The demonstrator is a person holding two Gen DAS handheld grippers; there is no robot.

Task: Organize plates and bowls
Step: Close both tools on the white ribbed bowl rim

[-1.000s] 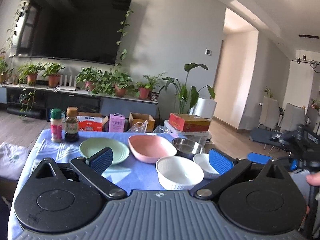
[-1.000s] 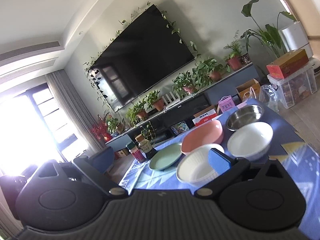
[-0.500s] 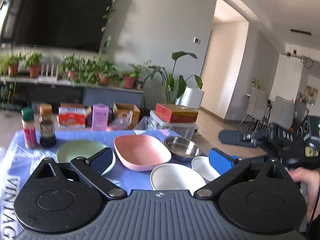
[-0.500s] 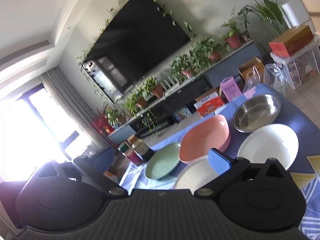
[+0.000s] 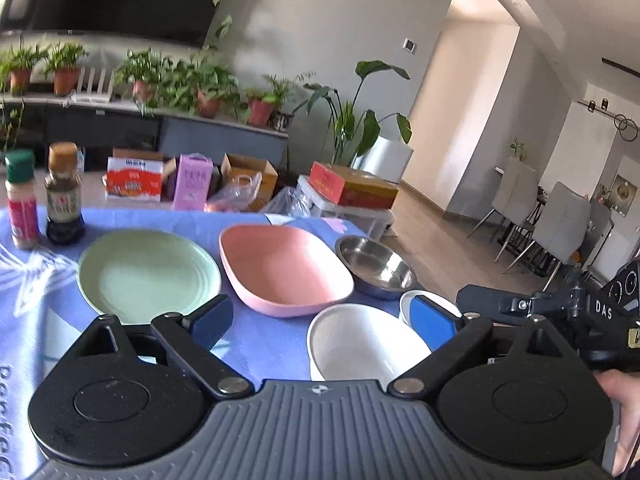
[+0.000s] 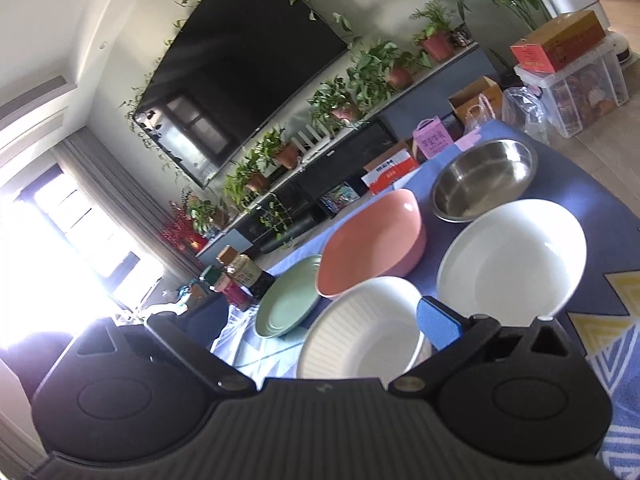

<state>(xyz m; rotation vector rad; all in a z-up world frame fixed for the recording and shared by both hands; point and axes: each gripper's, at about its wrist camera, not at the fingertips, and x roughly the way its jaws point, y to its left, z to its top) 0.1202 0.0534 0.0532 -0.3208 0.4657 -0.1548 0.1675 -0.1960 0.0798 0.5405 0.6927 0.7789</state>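
On the blue tablecloth (image 5: 256, 332) lie a green plate (image 5: 148, 272), a pink bowl (image 5: 284, 270), a steel bowl (image 5: 376, 266), a ribbed white bowl (image 5: 364, 344) and a smooth white bowl (image 5: 406, 304). My left gripper (image 5: 320, 318) is open and empty above the near side of the table, just before the ribbed white bowl. My right gripper (image 6: 320, 320) is open and empty above the ribbed white bowl (image 6: 360, 328). The same view shows the smooth white bowl (image 6: 512, 260), pink bowl (image 6: 372, 240), steel bowl (image 6: 484, 178) and green plate (image 6: 288, 300). The right gripper's body shows at the right of the left wrist view.
Two condiment bottles (image 5: 62, 196) stand at the table's far left corner. Boxes and a clear bin (image 5: 348, 200) sit on the floor beyond the table. A TV console with potted plants (image 5: 180, 92) lines the back wall. Dining chairs (image 5: 560, 228) stand at the right.
Both grippers have moved closer to the table and tilted down. The dishes look larger and nearer. The right gripper has come in over the white bowls. No dish has moved.
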